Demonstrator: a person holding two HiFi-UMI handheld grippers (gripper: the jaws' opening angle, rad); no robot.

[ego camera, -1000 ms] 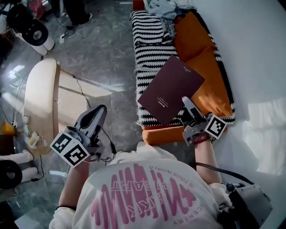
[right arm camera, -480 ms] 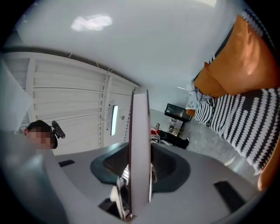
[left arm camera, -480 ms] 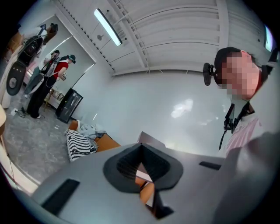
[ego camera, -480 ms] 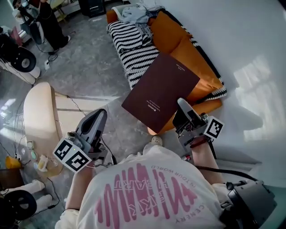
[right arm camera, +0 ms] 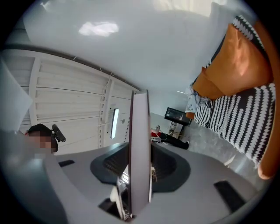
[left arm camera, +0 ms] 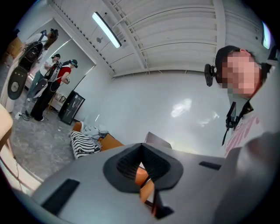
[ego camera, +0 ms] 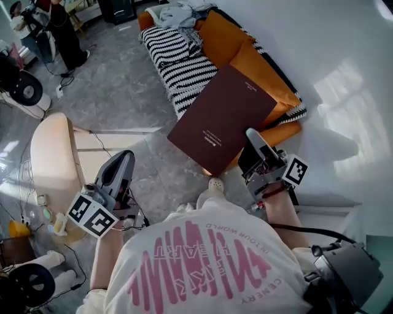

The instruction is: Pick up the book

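The right gripper (ego camera: 251, 143) is clamped on the book (ego camera: 224, 118), a thin dark maroon volume with small pale print on its cover. In the right gripper view the book stands edge-on between the two jaws, which press on either side of it near one corner. From the head view the book is up in the air and tilted. It rests on nothing and hangs over the front edge of the orange sofa (ego camera: 261, 64) and the grey marble floor (ego camera: 123, 92) beside it.

A black-and-white striped blanket (ego camera: 175, 55) covers the sofa's seat, and a heap of pale clothes (ego camera: 178, 12) lies at the far end. The sofa stands against a white wall (ego camera: 319, 37).

The left gripper (ego camera: 123, 162) is held out over the floor, well apart from the book and near the edge of a cream oval table (ego camera: 49, 153). Its jaws seem drawn together to a thin slit, though the wide-angle view makes that hard to judge, and nothing sits between them. Only a strip of the orange sofa shows through the slit.

The person's white shirt (ego camera: 202, 264) with pink lettering fills the bottom of the head view.
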